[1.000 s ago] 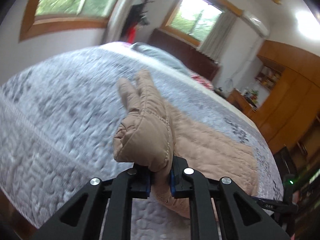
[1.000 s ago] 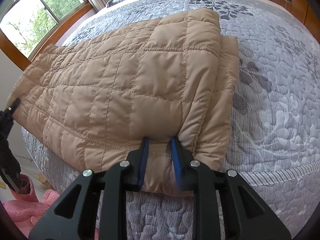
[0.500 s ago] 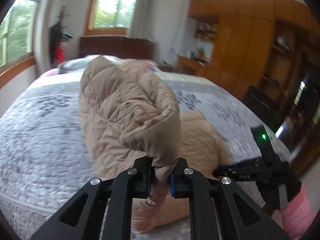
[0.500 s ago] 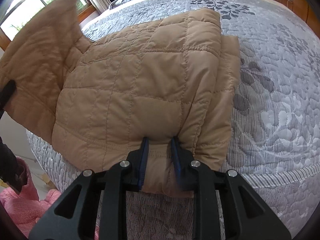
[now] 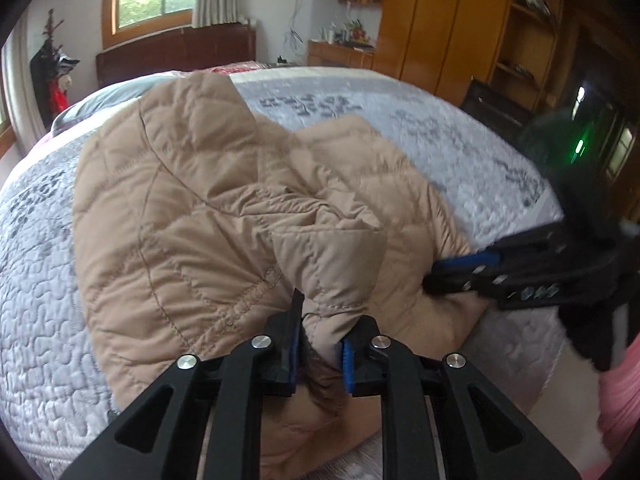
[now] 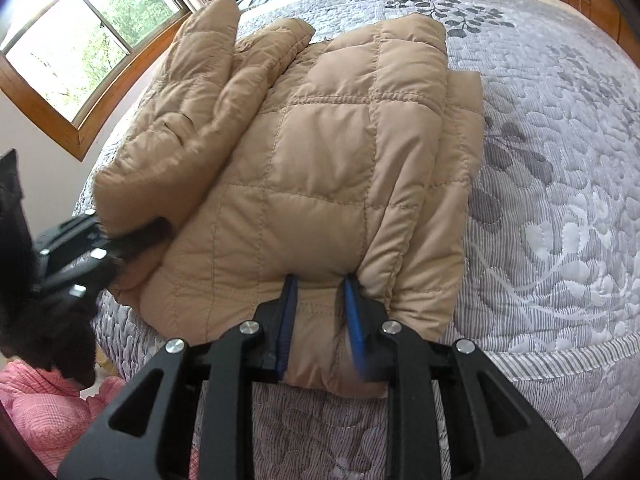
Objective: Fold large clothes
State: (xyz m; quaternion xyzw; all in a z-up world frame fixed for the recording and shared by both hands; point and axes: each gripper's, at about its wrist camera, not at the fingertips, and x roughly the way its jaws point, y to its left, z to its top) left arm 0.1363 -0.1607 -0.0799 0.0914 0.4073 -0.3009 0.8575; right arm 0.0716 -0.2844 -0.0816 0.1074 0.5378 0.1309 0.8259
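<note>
A tan quilted jacket (image 6: 320,160) lies on the grey patterned bed quilt (image 6: 560,160). Its left part is folded over onto the body and stands in a puffy heap (image 5: 200,208). My left gripper (image 5: 332,312) has a hem fold of the jacket between its blue pads, which still press on it while the jaws are opening. It shows from the other side at the jacket's left edge (image 6: 132,236). My right gripper (image 6: 319,284) is shut on the jacket's near hem at the bed's edge, and its blue pads also show in the left wrist view (image 5: 460,272).
The bed's near edge drops off just below both grippers. A dark headboard (image 5: 176,52) and pillows stand at the far end, and wooden cupboards (image 5: 440,20) to the right. A window (image 6: 80,52) is on the left. A person's pink clothing (image 6: 40,412) is below.
My left gripper has swung the jacket's left side up and over onto the body, ending close to the right gripper. The right gripper has kept still, holding the hem.
</note>
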